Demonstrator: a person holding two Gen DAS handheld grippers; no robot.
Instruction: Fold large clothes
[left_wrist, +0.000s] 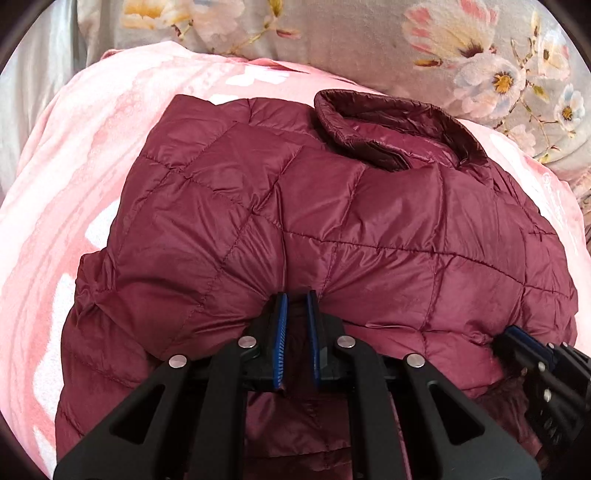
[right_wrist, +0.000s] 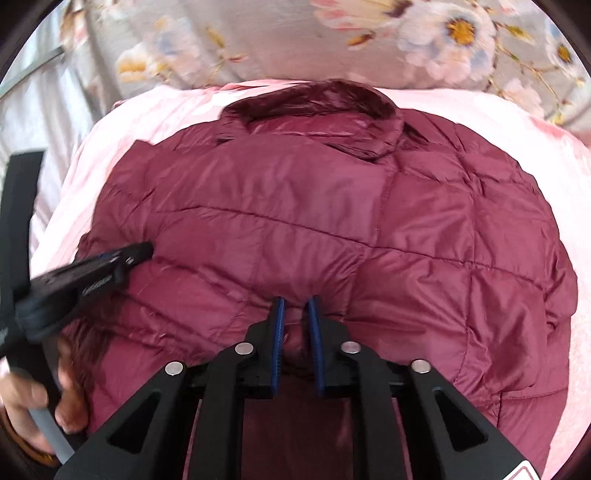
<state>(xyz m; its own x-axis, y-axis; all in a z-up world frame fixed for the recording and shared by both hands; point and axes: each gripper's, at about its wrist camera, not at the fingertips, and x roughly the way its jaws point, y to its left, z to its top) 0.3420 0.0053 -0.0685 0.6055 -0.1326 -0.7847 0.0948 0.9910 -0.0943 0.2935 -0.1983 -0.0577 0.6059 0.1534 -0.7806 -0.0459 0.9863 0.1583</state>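
A maroon quilted puffer jacket (left_wrist: 332, 206) lies on a pink blanket, its collar (left_wrist: 388, 125) at the far side. My left gripper (left_wrist: 295, 301) is shut on a bunched fold at the jacket's near edge. At the lower right of this view the right gripper (left_wrist: 517, 339) bites the same edge. In the right wrist view the jacket (right_wrist: 332, 221) fills the frame, collar (right_wrist: 321, 110) far off. My right gripper (right_wrist: 295, 306) is shut on a pinch of the fabric. The left gripper (right_wrist: 142, 251) reaches in from the left, blurred.
The pink patterned blanket (left_wrist: 74, 166) spreads under and around the jacket. Grey floral bedding (left_wrist: 369, 33) lies beyond the collar. A person's hand (right_wrist: 26, 406) holds the left gripper's handle at the lower left of the right wrist view.
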